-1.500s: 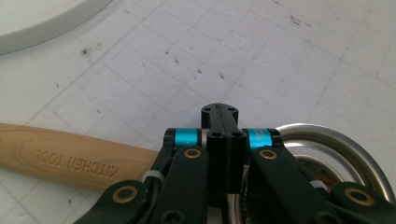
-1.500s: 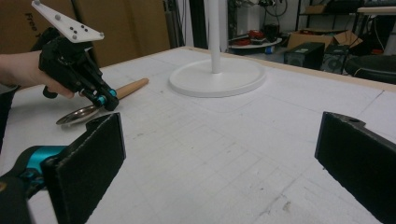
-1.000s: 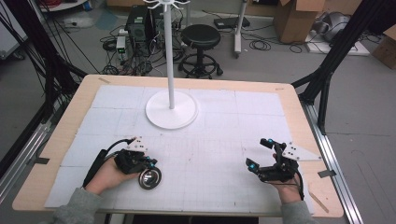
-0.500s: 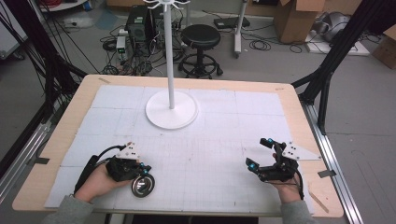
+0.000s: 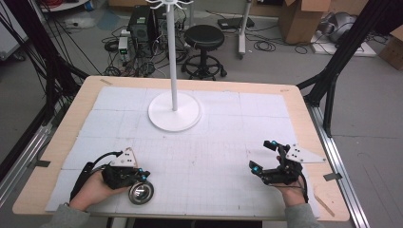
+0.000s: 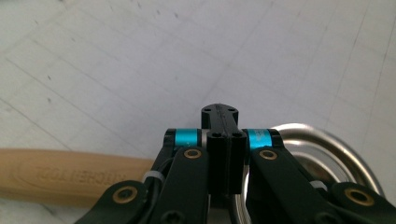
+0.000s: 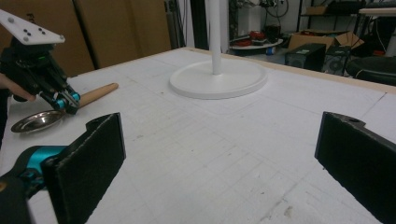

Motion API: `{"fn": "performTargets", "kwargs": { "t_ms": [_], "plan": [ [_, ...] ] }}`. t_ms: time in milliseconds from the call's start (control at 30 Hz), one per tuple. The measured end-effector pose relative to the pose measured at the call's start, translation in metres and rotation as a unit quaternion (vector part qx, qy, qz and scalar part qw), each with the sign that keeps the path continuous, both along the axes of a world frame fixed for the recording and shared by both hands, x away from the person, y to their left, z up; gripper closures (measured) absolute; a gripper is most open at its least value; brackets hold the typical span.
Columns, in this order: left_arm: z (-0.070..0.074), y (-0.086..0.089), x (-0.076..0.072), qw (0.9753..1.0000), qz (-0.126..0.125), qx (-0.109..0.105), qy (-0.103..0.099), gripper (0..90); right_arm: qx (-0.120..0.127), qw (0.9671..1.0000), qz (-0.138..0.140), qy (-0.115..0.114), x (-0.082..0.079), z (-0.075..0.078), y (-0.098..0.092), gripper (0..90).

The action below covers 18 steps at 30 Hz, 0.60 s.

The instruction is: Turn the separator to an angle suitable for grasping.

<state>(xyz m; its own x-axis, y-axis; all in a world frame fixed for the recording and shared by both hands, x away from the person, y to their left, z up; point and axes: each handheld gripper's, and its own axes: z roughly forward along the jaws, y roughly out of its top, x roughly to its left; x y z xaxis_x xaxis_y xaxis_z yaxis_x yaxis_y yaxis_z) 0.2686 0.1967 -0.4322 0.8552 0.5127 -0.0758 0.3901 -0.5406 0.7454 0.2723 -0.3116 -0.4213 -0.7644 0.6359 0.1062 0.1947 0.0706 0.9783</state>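
Ladle (image 5: 140, 192) sits at the near-left corner of the table, its steel bowl (image 6: 322, 154) resting on the white mat and its wooden handle (image 7: 97, 94) running off along the surface. From your left gripper view the long axis lies crosswise: handle out to one side, bowl to the other, and the jaws come down right at the neck where wood meets metal. Your left gripper (image 5: 127, 175) has its jaws pressed together there, and it looks clamped on the ladle's neck, though the contact itself is hidden beneath the jaws. So the ladle is yours on the left, already in hand, with nothing between it and the grip.

Your right gripper (image 5: 275, 166) is well apart, over at the near-right side, jaws spread wide with nothing between them, looking across the mat toward the other hand. It's the far one by a long way.

Ahead of both stands the white stand (image 5: 174, 110), round base on the mat and a thin pole rising up to hooks at the top; I'd judge that's where the ladle is headed. The mat (image 5: 223, 142) between is bare and gridded, laid over a wooden table (image 5: 66, 123). Beyond the far edge: a black stool (image 5: 204, 40), cardboard boxes (image 5: 297, 19), cables across the floor.
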Motion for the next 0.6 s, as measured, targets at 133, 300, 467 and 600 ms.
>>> {"fn": "performTargets", "kwargs": {
  "t_ms": [133, 300, 467, 600],
  "plan": [
    [0.011, 0.010, 0.002, 0.9990, 0.026, -0.017, -0.033, 90.0, -0.002, 1.0000, 0.001, 0.002, 0.001, -0.001, 0.000, 0.9],
    [0.016, 0.037, 0.010, 0.9951, 0.078, -0.034, -0.050, 90.0, -0.005, 1.0000, 0.003, 0.000, 0.001, -0.001, 0.000, 0.9],
    [0.010, 0.063, 0.017, 0.9895, 0.129, -0.046, -0.045, 90.0, -0.005, 1.0000, 0.004, 0.001, 0.001, -0.001, 0.001, 0.9],
    [0.000, 0.071, 0.020, 0.9885, 0.143, -0.039, -0.029, 90.0, -0.005, 1.0000, 0.003, -0.001, 0.001, 0.000, 0.001, 0.9]
  ]
}}
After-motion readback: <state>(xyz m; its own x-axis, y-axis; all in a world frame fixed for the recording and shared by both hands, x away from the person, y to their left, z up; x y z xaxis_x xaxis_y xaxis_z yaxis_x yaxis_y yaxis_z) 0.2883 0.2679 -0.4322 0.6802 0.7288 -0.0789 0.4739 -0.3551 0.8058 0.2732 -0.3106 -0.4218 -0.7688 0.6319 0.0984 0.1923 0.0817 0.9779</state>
